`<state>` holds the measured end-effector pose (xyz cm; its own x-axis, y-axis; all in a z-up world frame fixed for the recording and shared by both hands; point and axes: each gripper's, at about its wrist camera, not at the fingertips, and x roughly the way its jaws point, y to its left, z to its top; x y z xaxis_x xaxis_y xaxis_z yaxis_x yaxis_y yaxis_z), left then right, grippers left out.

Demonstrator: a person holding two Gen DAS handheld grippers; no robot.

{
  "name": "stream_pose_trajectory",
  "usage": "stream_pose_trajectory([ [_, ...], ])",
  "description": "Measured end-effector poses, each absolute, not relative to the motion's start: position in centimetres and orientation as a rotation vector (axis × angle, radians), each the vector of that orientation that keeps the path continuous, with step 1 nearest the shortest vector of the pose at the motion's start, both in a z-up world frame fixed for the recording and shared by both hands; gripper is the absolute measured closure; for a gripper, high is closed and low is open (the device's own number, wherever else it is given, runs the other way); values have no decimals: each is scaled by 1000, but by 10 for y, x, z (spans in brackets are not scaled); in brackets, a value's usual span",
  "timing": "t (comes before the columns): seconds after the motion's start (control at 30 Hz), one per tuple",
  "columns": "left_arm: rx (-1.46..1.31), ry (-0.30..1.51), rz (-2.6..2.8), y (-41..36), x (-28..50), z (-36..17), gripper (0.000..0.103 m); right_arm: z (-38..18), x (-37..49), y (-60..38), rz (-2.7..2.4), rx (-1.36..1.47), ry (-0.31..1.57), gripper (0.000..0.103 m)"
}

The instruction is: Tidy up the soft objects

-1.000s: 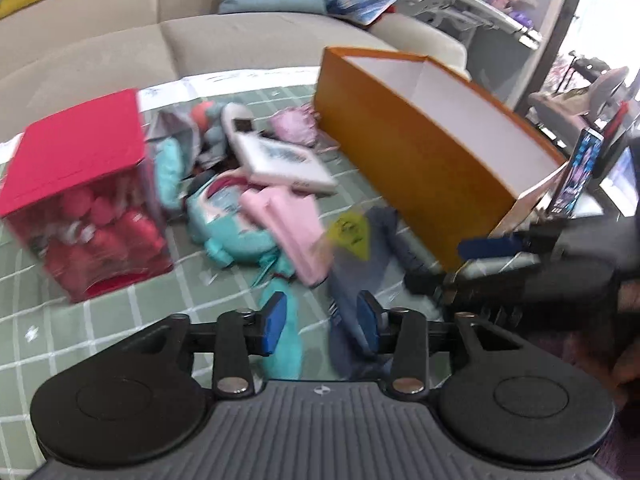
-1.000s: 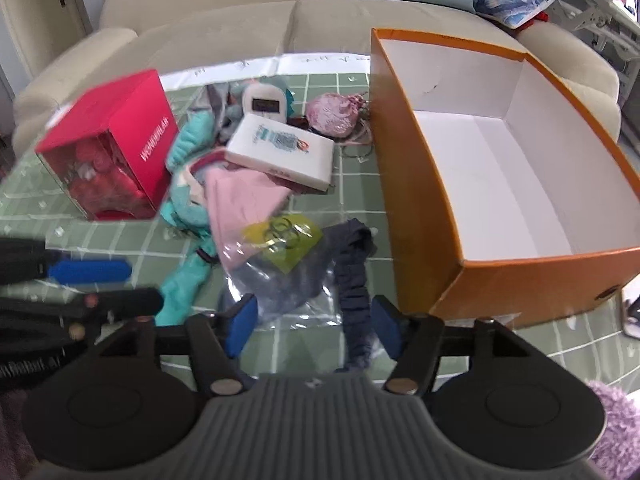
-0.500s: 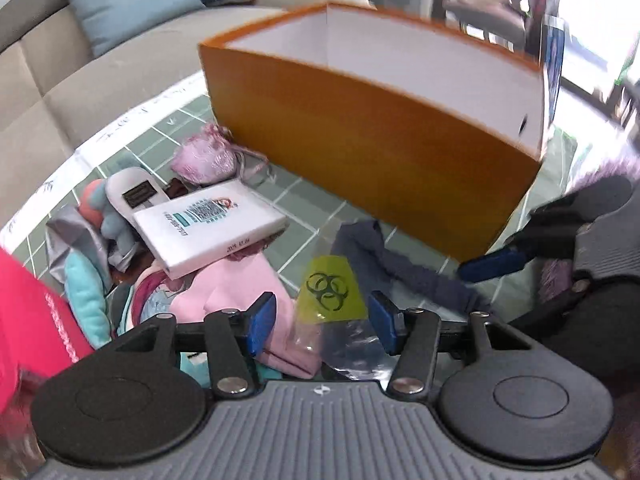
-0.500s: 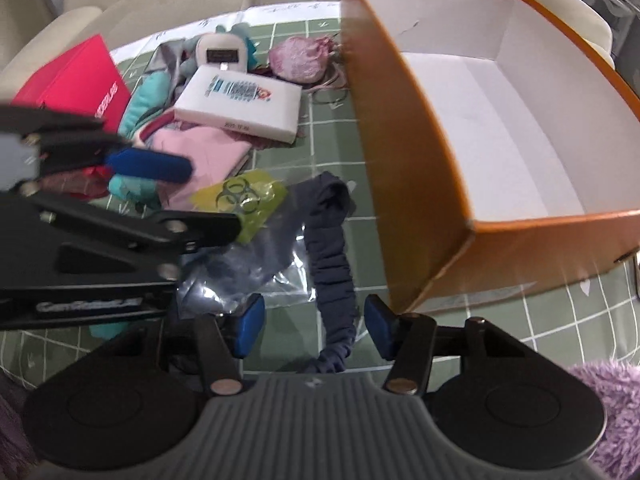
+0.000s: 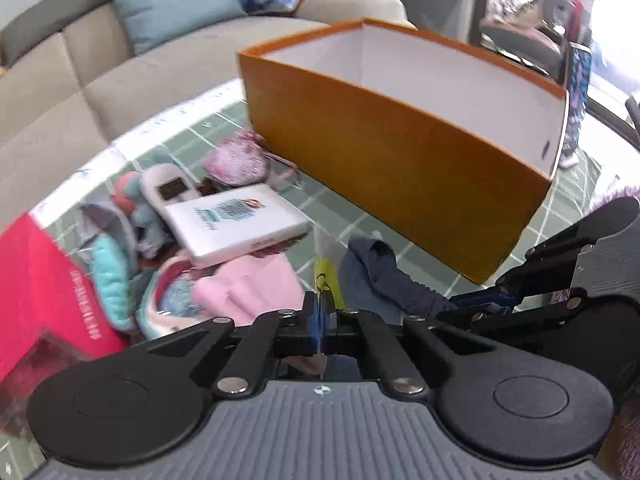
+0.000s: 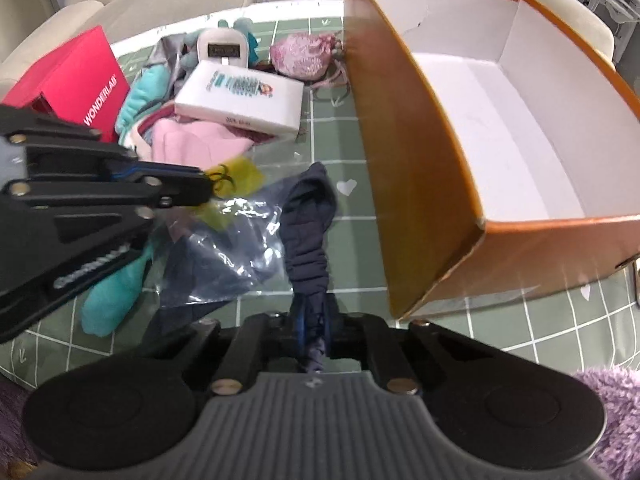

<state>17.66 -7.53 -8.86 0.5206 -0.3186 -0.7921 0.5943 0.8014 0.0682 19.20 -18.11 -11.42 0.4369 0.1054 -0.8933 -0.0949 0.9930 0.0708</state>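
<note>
Beige sofa [image 5: 132,80] at far side, blue cushion [image 5: 172,0] on it; green grid tablecloth [image 6: 332,124]; bright window light [image 5: 616,24] far right.

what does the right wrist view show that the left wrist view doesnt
Only the right wrist view shows the orange box's bare white floor, the right gripper shut on the navy cloth, and WONDERLAB on the red box. Only the left wrist view shows the blue cushion on the sofa. Both show the left gripper shut on the clear bag's yellow label, and the white box.
</note>
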Motion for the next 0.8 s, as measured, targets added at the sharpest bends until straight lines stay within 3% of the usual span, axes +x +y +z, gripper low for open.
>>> stream_pose_trajectory([
  [0.43, 247, 811, -384, -24, 128, -47, 103, -81, 169, -178, 117, -16, 969, 100],
  [0.8, 207, 730, -348, -13, 92, -12, 103, -16, 136, -168, 207, 8, 749, 100],
])
